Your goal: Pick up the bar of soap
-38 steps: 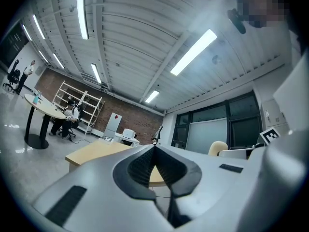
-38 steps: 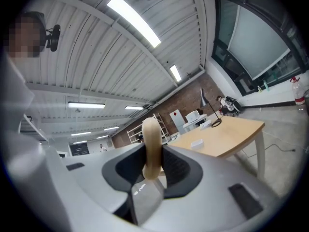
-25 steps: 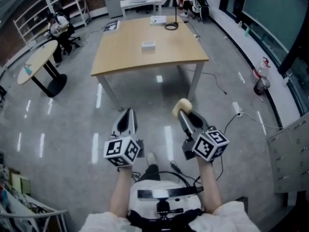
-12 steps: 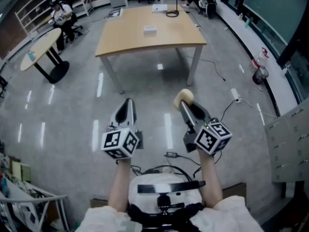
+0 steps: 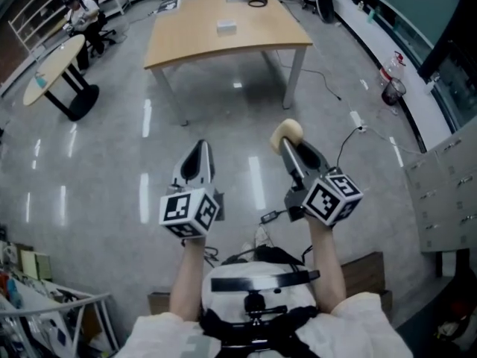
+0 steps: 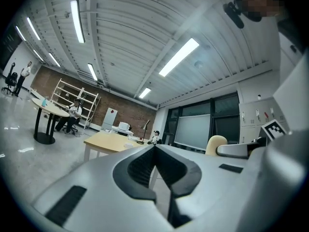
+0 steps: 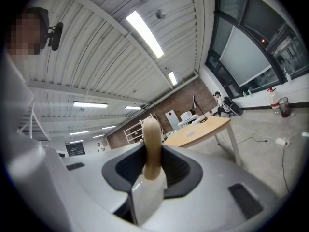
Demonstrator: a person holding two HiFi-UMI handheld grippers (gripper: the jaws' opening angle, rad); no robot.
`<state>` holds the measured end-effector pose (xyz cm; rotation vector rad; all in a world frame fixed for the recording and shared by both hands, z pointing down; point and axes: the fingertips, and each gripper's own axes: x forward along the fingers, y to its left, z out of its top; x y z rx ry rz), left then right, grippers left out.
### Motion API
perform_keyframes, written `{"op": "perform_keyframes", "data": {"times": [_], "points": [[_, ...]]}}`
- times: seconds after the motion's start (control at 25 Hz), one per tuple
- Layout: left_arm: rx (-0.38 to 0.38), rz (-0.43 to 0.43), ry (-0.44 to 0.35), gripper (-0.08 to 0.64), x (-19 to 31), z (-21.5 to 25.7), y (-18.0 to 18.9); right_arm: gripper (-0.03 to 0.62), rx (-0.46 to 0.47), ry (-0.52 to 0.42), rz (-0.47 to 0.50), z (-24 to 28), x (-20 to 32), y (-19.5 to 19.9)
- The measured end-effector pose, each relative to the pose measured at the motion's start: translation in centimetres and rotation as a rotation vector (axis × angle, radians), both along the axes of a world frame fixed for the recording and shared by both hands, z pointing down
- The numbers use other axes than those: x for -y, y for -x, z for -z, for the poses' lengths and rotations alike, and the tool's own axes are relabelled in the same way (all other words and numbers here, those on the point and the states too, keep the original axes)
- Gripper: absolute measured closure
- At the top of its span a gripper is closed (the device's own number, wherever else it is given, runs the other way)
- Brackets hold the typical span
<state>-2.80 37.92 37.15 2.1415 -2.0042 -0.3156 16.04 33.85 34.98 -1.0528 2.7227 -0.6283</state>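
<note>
The bar of soap (image 5: 287,134) is cream and rounded, and it stands on edge between the jaws of my right gripper (image 5: 292,146), which is shut on it over the grey floor. In the right gripper view the soap (image 7: 151,146) rises upright out of the right gripper (image 7: 152,154), squeezed between both pads. My left gripper (image 5: 197,155) hangs level beside it on the left, shut with nothing in it. In the left gripper view the left gripper (image 6: 155,151) shows its jaws meeting along one line.
A wooden table (image 5: 223,47) stands ahead with a small white box (image 5: 226,27) on it. A round table (image 5: 52,62) and a seated person (image 5: 78,10) are at far left. Cables (image 5: 350,129) and a dark red bottle (image 5: 389,92) lie right, near grey cabinets (image 5: 440,192).
The wooden table has drawn further off toward the top of the head view as both grippers moved back from it together. The soap stays in the right gripper.
</note>
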Motion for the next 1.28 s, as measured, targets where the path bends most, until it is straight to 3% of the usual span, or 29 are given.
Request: {"op": "perform_keyframes", "data": {"times": [0.24, 0.44, 0.84, 1.28], "points": [[0.013, -0.011, 0.007, 0.555, -1.8, -0.8, -1.9, 0.48, 0.007, -0.001, -0.005, -0.5, -1.7, -1.7], [0.006, 0.042, -0.005, 0.555, -2.4, -0.8, -1.9, 0.48, 0.025, 0.006, 0.001, -0.5, -1.0, -2.9], [0.026, 0.064, -0.02, 0.555, -1.4, -0.3, -2.3, 0.48, -0.03, -0.028, 0.02, -0.5, -0.2, -2.7], [0.044, 0.078, 0.02, 0.555, -1.1, -1.8, -1.5, 0.48, -0.07, -0.026, 0.032, -1.5, 0.2, -1.7]]}}
